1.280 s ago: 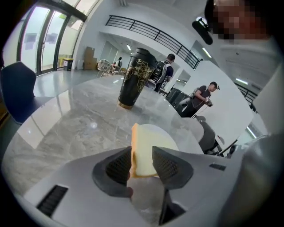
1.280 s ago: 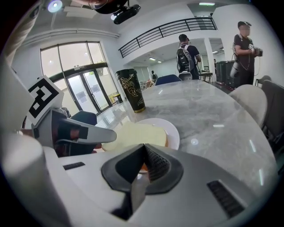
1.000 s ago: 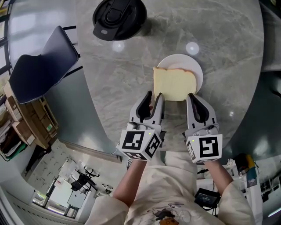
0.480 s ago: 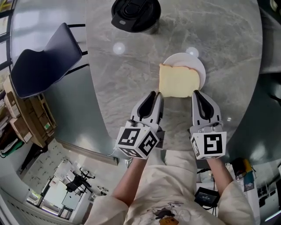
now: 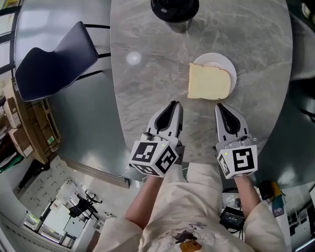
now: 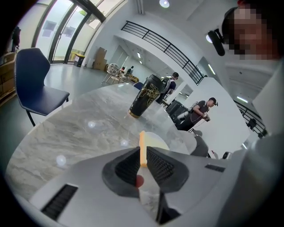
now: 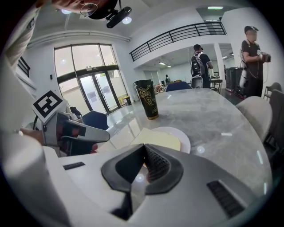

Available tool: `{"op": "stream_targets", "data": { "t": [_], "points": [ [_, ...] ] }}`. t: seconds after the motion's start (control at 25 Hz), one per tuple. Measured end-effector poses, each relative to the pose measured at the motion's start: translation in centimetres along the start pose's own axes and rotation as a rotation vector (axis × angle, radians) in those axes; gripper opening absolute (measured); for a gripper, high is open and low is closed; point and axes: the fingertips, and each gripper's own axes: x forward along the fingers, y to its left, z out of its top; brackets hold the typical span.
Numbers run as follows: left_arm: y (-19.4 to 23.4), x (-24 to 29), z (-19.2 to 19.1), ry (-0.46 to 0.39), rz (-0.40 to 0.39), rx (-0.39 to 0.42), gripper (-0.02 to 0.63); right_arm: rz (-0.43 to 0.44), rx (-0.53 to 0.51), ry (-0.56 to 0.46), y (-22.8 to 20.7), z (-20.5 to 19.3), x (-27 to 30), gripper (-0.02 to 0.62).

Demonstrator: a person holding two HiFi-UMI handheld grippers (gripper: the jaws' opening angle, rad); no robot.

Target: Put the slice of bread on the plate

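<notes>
The slice of bread (image 5: 209,82) lies flat on the white plate (image 5: 221,61) and overhangs its near-left rim. In the right gripper view the bread (image 7: 157,139) rests on the plate (image 7: 184,142) just past the jaws. My left gripper (image 5: 173,104) sits near the bread's left corner, apart from it, jaws together. In the left gripper view a thin yellow-orange sliver shows in the slit of the left gripper (image 6: 142,153); I cannot tell what it is. My right gripper (image 5: 221,106), also seen as the right gripper (image 7: 144,148), is shut and empty, a little short of the bread.
A tall black cup (image 5: 175,10) stands at the far side of the grey marble table (image 5: 147,74). A dark blue chair (image 5: 54,59) stands off the table's left edge. People stand in the hall beyond the table.
The bread was at my left gripper's tip and now lies apart on the plate. Both grippers have drawn back toward the person.
</notes>
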Motion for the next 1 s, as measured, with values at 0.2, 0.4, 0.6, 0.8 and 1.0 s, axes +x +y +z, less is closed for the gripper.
{"op": "stream_targets", "data": {
  "t": [0.2, 0.4, 0.6, 0.8, 1.0],
  "points": [
    [-0.9, -2.2, 0.0, -0.024, -0.048, 0.023, 0.052, 0.06, -0.031, -0.016, 3.5, 0.3, -1.5, 0.006],
    [-1.8, -6.5, 0.9, -0.047, -0.08, 0.082, 0.052, 0.037, -0.084, -0.047, 7.1, 1.9, -4.8, 0.006],
    [-1.6, -10.1, 2.0, -0.079, -0.101, 0.073, 0.051, 0.035, -0.088, -0.041, 10.4, 1.8, -8.1, 0.006],
    [-3.7, -17.5, 2.0, -0.067, -0.133, 0.076, 0.051, 0.008, -0.111, -0.048, 16.1, 3.2, -14.1, 0.006],
    [-5.1, -21.3, 2.3, -0.063, -0.196, 0.103, 0.051, -0.091, -0.084, -0.152, 18.0, 6.2, -17.0, 0.006]
  ]
}}
